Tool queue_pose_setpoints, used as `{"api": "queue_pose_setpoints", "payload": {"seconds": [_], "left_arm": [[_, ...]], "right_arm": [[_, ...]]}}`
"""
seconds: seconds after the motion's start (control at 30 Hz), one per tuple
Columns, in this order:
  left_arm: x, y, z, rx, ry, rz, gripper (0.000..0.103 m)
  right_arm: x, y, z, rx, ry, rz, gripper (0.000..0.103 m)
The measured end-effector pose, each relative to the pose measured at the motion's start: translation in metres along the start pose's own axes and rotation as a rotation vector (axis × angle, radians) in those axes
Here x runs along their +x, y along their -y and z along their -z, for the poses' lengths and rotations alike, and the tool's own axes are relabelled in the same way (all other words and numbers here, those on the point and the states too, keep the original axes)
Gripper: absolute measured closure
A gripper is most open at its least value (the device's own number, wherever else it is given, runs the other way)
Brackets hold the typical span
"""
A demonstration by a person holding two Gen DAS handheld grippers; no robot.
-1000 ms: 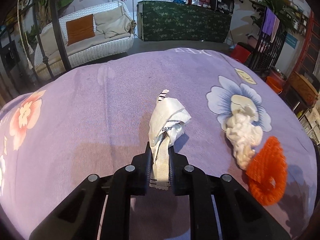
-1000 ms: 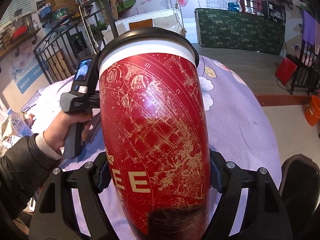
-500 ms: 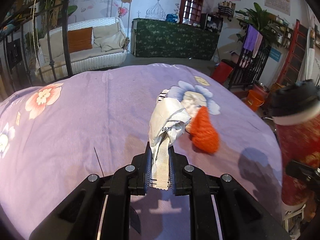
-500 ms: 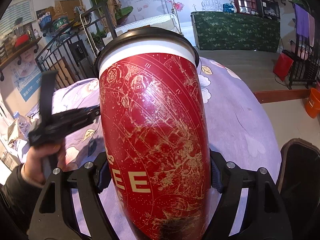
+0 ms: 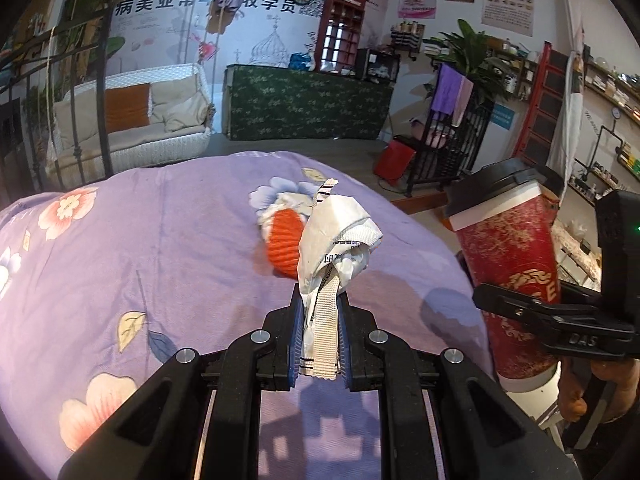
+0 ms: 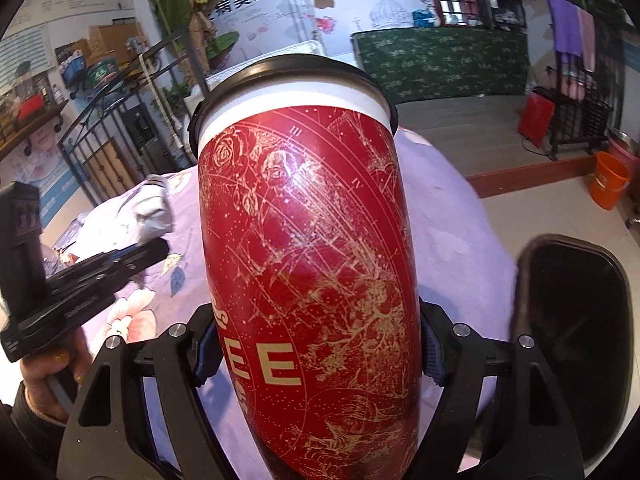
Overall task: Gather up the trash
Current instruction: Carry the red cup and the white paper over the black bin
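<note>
My left gripper (image 5: pixel 319 342) is shut on a crumpled white wrapper (image 5: pixel 334 240), held above the purple flowered tablecloth (image 5: pixel 160 248). Behind the wrapper lie an orange mesh piece (image 5: pixel 282 246) and a white crumpled tissue (image 5: pixel 290 201) on the cloth. My right gripper (image 6: pixel 316 354) is shut on a tall red paper cup (image 6: pixel 308 248) with gold print and a black lid. That cup (image 5: pixel 510 256) shows at the right of the left wrist view, beyond the table's edge. The left gripper (image 6: pixel 132 254) with its wrapper (image 6: pixel 154 210) appears at the left of the right wrist view.
A black bin (image 6: pixel 576 344) with a dark opening stands low at the right, beside the table. An orange bucket (image 6: pixel 608 184) and a red bag (image 6: pixel 536 118) sit on the floor behind. A white wicker sofa (image 5: pixel 132 128) and a green-draped counter (image 5: pixel 308 104) stand beyond the table.
The left gripper has swung right with the wrapper, so the orange mesh slid from the right side to behind it and the red cup came into view. The right gripper shifted toward the black bin.
</note>
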State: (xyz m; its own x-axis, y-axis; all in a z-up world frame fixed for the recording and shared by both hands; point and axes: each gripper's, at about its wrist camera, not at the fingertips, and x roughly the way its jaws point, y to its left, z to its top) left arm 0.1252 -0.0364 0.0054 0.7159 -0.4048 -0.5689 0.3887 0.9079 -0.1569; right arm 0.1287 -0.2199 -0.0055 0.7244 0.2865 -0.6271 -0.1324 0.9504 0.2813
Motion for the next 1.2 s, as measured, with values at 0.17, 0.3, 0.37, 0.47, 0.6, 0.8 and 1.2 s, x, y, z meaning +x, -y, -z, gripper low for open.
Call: {"api": "queue_pose_setpoints", "payload": {"seconds": [0.17,0.3,0.37,0.47,0.6,0.8,1.2], "left_arm": [[0.002,0.024,0.0,0.032,0.001,0.062,0.088],[0.007,0.041,-0.001,0.058,-0.004,0.109,0.088],[0.009,0.049,-0.001,0.072,-0.002,0.122,0.088],[0.012,0.058,-0.003,0.086,-0.008,0.151,0.088],[0.016,0.071,0.0,0.103,-0.014,0.179,0.088],[0.024,0.087,-0.001,0.132,-0.031,0.222,0.088],[0.048,0.122,0.008,0.17,-0.111,0.305,0.088]], "right_arm": [[-0.018,0.026,0.008,0.049,0.013,0.056,0.027],[-0.031,0.049,0.011,0.104,0.028,0.093,0.027],[-0.038,0.062,0.012,0.127,0.037,0.125,0.027],[-0.046,0.077,0.014,0.153,0.047,0.171,0.027],[-0.051,0.108,0.02,0.205,0.05,0.237,0.027],[-0.042,0.151,0.026,0.271,0.0,0.334,0.027],[0.033,0.247,0.053,0.49,-0.303,0.375,0.027]]}}
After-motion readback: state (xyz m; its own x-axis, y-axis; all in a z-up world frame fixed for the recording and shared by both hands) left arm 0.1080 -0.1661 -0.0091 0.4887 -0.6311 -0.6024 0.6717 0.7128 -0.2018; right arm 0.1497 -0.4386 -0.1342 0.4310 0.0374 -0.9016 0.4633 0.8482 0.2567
